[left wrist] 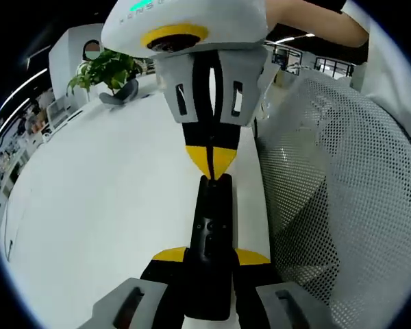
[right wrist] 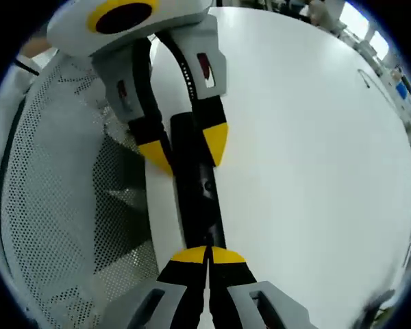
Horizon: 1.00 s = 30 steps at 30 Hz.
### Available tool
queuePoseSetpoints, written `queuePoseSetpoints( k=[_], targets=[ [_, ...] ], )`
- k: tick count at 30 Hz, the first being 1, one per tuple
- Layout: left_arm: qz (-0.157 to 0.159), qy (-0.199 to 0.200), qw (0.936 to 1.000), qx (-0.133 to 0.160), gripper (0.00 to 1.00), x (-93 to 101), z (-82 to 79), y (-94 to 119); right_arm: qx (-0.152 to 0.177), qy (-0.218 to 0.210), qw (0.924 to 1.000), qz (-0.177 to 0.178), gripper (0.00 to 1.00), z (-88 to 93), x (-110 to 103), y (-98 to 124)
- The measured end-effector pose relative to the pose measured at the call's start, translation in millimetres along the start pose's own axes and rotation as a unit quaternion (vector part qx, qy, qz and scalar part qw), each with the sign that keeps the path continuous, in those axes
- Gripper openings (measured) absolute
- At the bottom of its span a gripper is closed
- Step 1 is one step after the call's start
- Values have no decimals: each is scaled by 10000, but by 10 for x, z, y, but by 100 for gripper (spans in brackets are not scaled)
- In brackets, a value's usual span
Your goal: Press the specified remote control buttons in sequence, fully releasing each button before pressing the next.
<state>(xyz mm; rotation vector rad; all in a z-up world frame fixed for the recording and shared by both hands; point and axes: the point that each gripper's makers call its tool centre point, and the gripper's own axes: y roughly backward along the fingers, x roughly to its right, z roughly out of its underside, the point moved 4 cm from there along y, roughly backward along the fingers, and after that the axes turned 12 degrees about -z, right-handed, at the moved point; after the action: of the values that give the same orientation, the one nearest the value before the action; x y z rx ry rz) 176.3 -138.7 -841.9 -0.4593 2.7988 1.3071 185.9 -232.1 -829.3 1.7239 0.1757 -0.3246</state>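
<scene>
In the left gripper view, my left gripper point(left wrist: 209, 257) rises from the bottom centre of the frame, its yellow-tipped fingers point(left wrist: 168, 256) clamped on the near end of the black remote control point(left wrist: 211, 236). The remote runs up the middle of the frame over the white worktop point(left wrist: 103, 205). At its far end the right gripper point(left wrist: 211, 163) comes down from the top, its fingers pinched together, their tip meeting the top of the remote.

In the right gripper view, the right gripper point(right wrist: 207, 255) sits at bottom centre, closed, tips on the remote point(right wrist: 198, 188), while the left gripper point(right wrist: 181, 147) holds it from the upper left. A white mesh chair back point(left wrist: 342, 199) fills the right of the left gripper view. A potted plant point(left wrist: 109, 72) stands at upper left.
</scene>
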Motion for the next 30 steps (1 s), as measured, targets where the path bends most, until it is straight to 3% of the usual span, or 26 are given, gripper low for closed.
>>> queuePoseSetpoints(
  k=[2, 7, 8, 14, 21, 28, 30],
  targets=[
    [0, 6, 10000, 6, 24, -1, 0, -1, 155, -26, 9999, 50, 0, 21, -4, 7],
    [-9, 29, 10000, 37, 24, 0, 0, 0, 990, -228, 9944, 275, 0, 72, -26, 17],
    [-13, 37, 10000, 55, 24, 0, 2, 1, 1284, -195, 9909, 359, 0, 98, -38, 25],
    [-21, 100, 9999, 117, 24, -4, 8, 4, 2200, -438, 9727, 601, 0, 98, -88, 44],
    [-14, 103, 9998, 141, 24, -4, 10, 7, 2207, -467, 9728, 531, 0, 0, -64, -1],
    [-10, 111, 9998, 148, 24, -5, 9, 6, 1950, -341, 9788, 522, 0, -14, -72, -13],
    [-23, -50, 9999, 115, 24, 2, 5, 6, 1839, -271, 9811, 536, 0, -18, -77, -19]
  ],
)
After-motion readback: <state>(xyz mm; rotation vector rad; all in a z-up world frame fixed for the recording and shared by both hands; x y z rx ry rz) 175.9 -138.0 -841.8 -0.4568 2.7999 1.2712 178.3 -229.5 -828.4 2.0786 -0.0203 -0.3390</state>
